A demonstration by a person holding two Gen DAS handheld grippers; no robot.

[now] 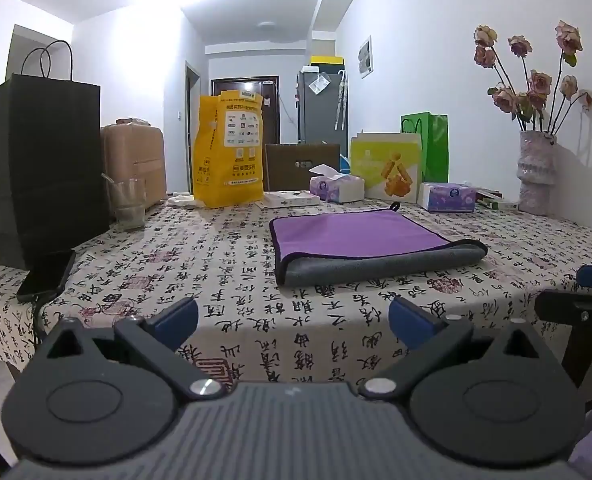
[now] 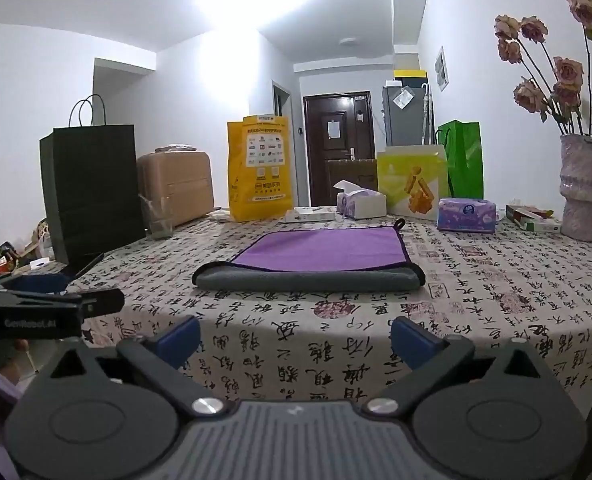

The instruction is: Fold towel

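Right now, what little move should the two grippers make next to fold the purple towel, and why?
Probably move both forward toward the towel's near edge. The left gripper and right gripper are both open and empty, hanging over the tablecloth short of the towel. It looks folded once already, grey side rolled along the near edge, so they likely need to reach it before gripping.

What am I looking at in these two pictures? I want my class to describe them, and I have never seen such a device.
There is no robot: a person holds a two-fingered gripper in each hand, with a camera on each looking forward along its fingers. One picture comes from the left gripper, the other from the right gripper. Both are open and hold nothing. On the patterned tablecloth lies a purple and grey towel, its grey side showing along the near edge. Behind it stand tissue packs, paper bags, a glass and a vase of flowers.
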